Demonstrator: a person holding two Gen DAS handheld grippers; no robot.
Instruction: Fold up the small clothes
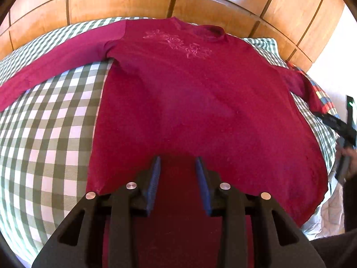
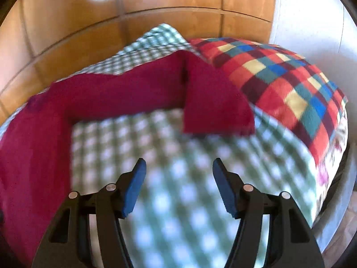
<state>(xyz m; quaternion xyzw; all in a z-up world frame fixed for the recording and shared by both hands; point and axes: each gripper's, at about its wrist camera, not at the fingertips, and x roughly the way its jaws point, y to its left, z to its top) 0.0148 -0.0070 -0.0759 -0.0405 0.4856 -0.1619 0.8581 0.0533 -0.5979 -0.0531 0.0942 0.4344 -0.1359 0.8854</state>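
A dark red long-sleeved top with pale embroidery on the chest lies spread face up on a green and white checked cloth. My left gripper is open and empty, hovering over the top's bottom hem near its middle. The left sleeve stretches out to the left. In the right wrist view the right sleeve runs out from the body and bends back towards me. My right gripper is open and empty above the checked cloth, short of the sleeve's cuff. It also shows at the right edge of the left wrist view.
A pillow in red, blue, yellow and green checks lies to the right of the sleeve. A wooden panelled wall stands behind the bed. A white wall is at the far right. The bed's right edge drops off near the pillow.
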